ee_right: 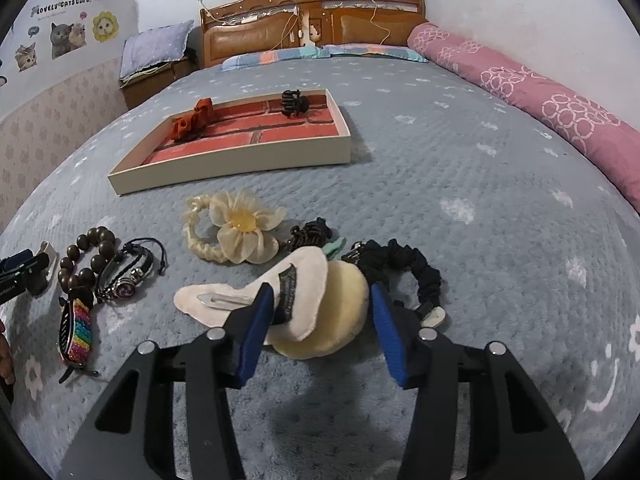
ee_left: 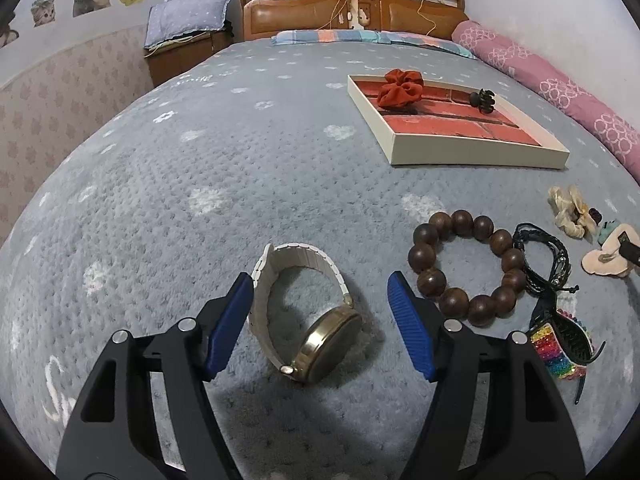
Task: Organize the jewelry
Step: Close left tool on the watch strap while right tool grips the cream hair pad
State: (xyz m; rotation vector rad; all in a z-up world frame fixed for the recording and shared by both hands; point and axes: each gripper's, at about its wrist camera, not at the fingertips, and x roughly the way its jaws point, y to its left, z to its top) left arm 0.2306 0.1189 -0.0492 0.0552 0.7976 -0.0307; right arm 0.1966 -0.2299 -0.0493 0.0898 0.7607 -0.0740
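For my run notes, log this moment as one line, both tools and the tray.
left tool: open around watch | right tool: open over cream felt clip | tray: red scrunchie, black claw clip

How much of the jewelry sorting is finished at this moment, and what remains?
Done: the red scrunchie and a black claw clip lie in the tray. In hand: the left gripper brackets the watch, the right gripper brackets the plush hair clip; neither is lifted. Left on the blanket: the bead bracelet, cord bracelet, rainbow clip, flower tie, black scrunchie.
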